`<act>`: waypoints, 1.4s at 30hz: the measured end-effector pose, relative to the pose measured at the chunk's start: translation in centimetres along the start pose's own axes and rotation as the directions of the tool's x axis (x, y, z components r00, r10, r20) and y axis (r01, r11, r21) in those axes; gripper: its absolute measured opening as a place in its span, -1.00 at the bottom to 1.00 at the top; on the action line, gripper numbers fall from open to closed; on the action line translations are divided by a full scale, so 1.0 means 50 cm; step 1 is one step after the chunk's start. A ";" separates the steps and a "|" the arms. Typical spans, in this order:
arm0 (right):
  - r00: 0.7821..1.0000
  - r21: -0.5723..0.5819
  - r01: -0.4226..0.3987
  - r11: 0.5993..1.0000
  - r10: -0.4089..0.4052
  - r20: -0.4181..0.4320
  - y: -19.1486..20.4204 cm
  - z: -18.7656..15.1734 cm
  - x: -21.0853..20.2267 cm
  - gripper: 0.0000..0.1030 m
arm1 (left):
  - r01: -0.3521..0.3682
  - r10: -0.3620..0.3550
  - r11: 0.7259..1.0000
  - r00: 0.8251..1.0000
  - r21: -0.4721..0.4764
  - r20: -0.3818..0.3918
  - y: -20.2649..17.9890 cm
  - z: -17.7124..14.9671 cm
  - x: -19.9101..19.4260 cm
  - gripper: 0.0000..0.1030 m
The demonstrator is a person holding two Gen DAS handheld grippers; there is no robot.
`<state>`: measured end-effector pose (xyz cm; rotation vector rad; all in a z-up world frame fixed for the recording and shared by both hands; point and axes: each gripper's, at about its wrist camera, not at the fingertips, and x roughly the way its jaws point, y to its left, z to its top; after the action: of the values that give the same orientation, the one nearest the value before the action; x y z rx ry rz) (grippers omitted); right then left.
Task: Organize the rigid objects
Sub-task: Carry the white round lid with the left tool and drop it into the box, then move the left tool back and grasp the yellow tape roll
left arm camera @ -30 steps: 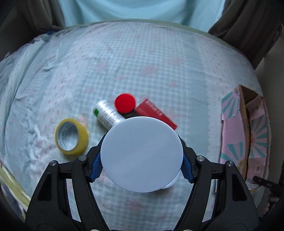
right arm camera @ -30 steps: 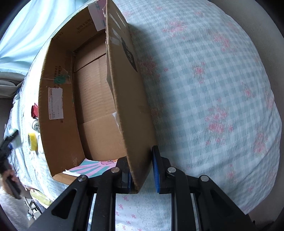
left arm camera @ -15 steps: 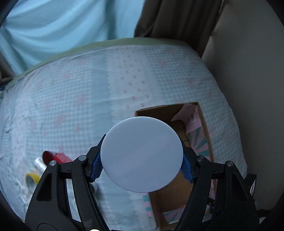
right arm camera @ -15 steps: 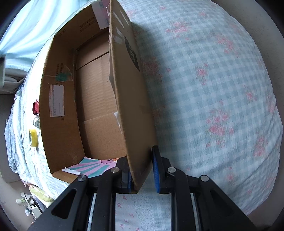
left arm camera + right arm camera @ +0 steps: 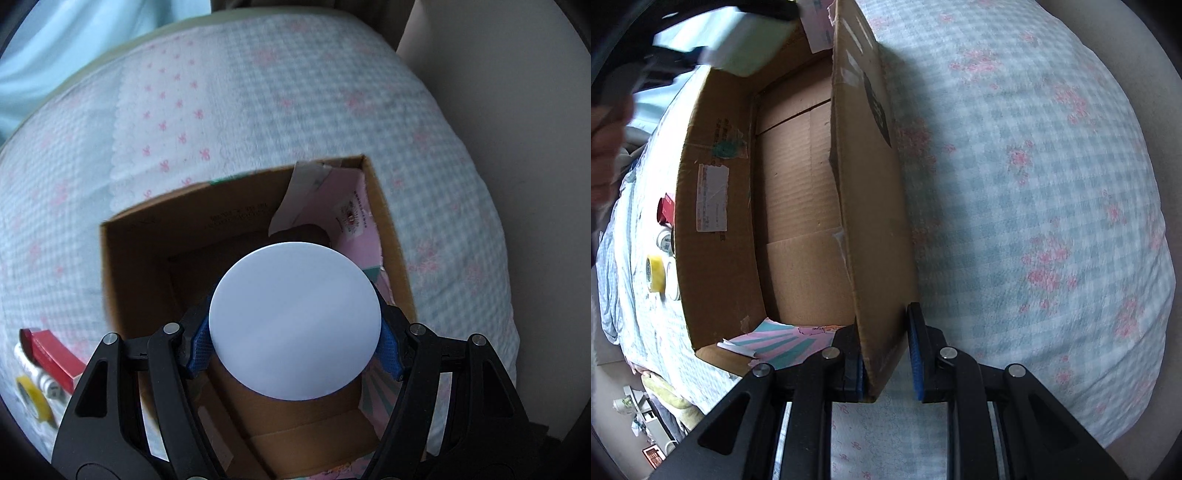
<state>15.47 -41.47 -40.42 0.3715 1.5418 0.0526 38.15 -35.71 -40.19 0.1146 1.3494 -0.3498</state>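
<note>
Left wrist view: left gripper [image 5: 294, 350] closed on a white round disc [image 5: 294, 326], blue pads [image 5: 199, 350] pressing its two opposite edges, held above the open cardboard box [image 5: 122, 266] on the checked bedspread [image 5: 258, 110]. Brown floor of the box visible beneath, pink patterned paper [image 5: 354, 221] lining the far right wall. Off to the left on the cloth, outside the box: red box [image 5: 51, 356], white spool [image 5: 33, 373], yellow tape roll [image 5: 31, 400], all apparently awaiting sorting. Right wrist view: right gripper [image 5: 886, 363] straddling the near wall of the cardboard box [image 5: 871, 240], fingers narrowly apart with the wall between them; inner pad touching the cardboard, outer pad with what looks like a sliver of gap, so a firm clamp hard to confirm. A pale blurred shape at top left over the box, probably the disc arriving. Likely step in hand: lowering the disc into the box. To do it well: keep the disc level and centred over bare floor, clear of the pink paper flap; descend low before releasing to avoid a bounce or roll; keep the right side steadying the wall on the soft bedding.
</note>
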 end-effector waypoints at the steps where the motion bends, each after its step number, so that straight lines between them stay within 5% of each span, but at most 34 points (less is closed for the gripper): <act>1: 1.000 -0.003 -0.002 1.000 0.002 -0.002 -0.001 0.000 -0.001 -0.65 | -0.004 0.004 1.000 1.000 -0.003 -0.008 0.001 0.002 0.010 0.31; 14: 1.000 -0.011 -0.029 1.000 0.029 -0.007 -0.032 0.020 -0.006 -0.65 | -0.056 0.054 0.998 0.997 -0.025 -0.062 0.014 -0.012 0.056 0.32; 15: 1.000 -0.011 -0.029 1.000 0.029 -0.007 -0.034 0.019 -0.007 -0.65 | -0.065 0.063 0.997 0.996 -0.028 -0.069 0.014 -0.014 0.056 0.39; 16: 1.000 -0.011 -0.030 0.999 0.030 -0.006 -0.039 0.019 -0.009 -0.65 | -0.060 0.058 0.998 0.996 -0.030 -0.070 0.014 -0.015 0.053 0.90; 17: 0.999 -0.009 -0.032 0.999 0.032 -0.006 -0.040 0.020 -0.010 -0.65 | -0.047 0.046 0.998 0.997 -0.029 -0.060 0.012 -0.016 0.045 0.97; 26: 0.999 -0.018 -0.048 0.999 0.048 0.006 -0.035 0.013 -0.013 -0.61 | -0.046 0.046 0.999 0.999 -0.013 0.006 0.020 -0.043 -0.048 1.00; 34: 0.999 -0.020 -0.046 0.999 0.046 0.009 -0.028 0.012 -0.012 -0.61 | -0.050 0.059 0.991 0.996 -0.127 0.070 0.122 -0.144 -0.192 1.00; 42: 0.999 -0.012 -0.049 0.999 0.049 0.008 -0.034 0.017 -0.013 -0.61 | -0.124 0.148 0.954 0.987 -0.272 0.066 0.303 -0.339 -0.307 1.00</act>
<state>15.93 -43.40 -40.28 0.3999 1.5239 0.0980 24.33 -13.88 -30.92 -0.0325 1.2834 -0.0534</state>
